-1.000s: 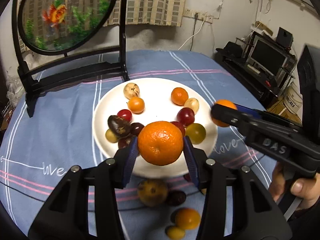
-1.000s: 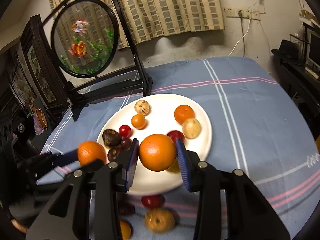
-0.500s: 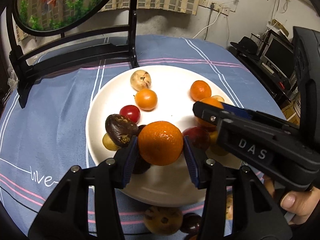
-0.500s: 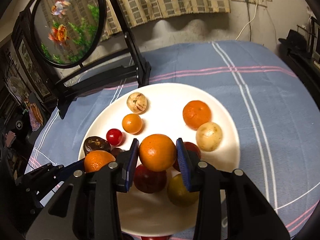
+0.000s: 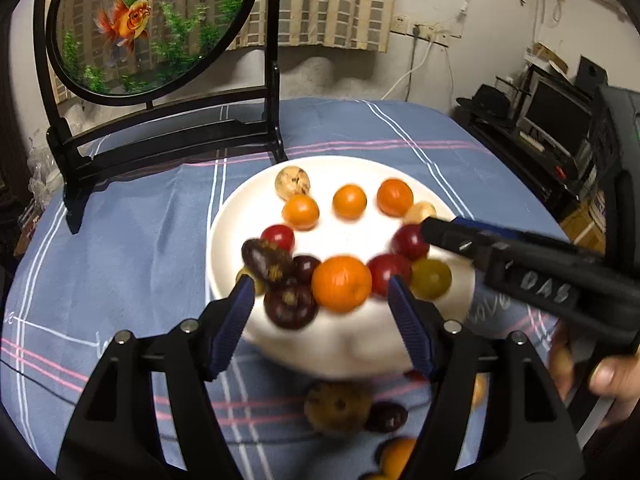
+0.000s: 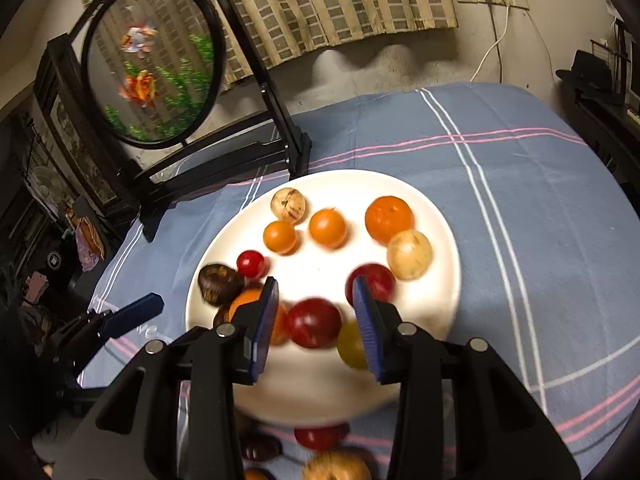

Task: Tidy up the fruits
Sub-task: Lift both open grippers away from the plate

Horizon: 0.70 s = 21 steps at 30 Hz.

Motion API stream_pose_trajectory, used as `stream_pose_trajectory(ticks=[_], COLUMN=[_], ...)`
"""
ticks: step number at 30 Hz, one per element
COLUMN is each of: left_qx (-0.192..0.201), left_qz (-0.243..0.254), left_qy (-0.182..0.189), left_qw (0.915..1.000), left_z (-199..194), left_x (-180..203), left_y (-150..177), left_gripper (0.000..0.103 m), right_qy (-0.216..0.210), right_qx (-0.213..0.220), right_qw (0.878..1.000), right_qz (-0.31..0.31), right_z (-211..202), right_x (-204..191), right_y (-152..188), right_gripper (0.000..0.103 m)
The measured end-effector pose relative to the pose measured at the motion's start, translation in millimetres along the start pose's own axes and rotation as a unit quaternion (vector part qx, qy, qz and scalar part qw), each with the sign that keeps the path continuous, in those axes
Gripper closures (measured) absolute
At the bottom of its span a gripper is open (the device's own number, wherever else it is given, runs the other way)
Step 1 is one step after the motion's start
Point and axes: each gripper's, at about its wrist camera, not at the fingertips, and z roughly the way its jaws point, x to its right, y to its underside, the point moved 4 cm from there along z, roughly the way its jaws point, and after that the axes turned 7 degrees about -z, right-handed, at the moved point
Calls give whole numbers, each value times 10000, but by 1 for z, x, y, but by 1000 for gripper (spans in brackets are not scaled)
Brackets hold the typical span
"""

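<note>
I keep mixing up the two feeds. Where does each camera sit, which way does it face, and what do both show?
Left wrist: on the left gripper, looking down at the fruit plate; jaws just opening, clear of the mandarin between them; right gripper and a hand show at right.
Right wrist: on the right gripper, facing the same plate; left gripper's tip shows lower left.
Shared: plate, goldfish screen.

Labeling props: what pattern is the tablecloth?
Blue tablecloth with white and pink crossing stripes; clearest in the right wrist view.
</note>
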Motion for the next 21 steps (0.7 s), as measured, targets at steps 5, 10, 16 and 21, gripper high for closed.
stream_pose_trajectory(ticks=[5, 10, 16, 21], left_qx=[-87, -87, -126, -182], left_qz=[-101, -144, -363, -500], left_qy=[118, 53, 58, 47], left_qw=[9998, 9998, 9992, 9986], left_z=[-19, -35, -48, -53], left_x=[-6, -13, -24, -30], left_y=[29, 53, 73, 87], left_gripper=[29, 29, 28, 27], right_qy=[11, 53, 53, 39], right_qx=[83, 92, 115, 67], right_qw=[9998, 9991, 9976, 9969], right_qz=[154, 405, 677, 782], right_z=[-29, -52, -67, -66], right_x=[9, 19, 24, 23], right_y=[23, 50, 79, 98], right_gripper=[63, 62, 62, 62])
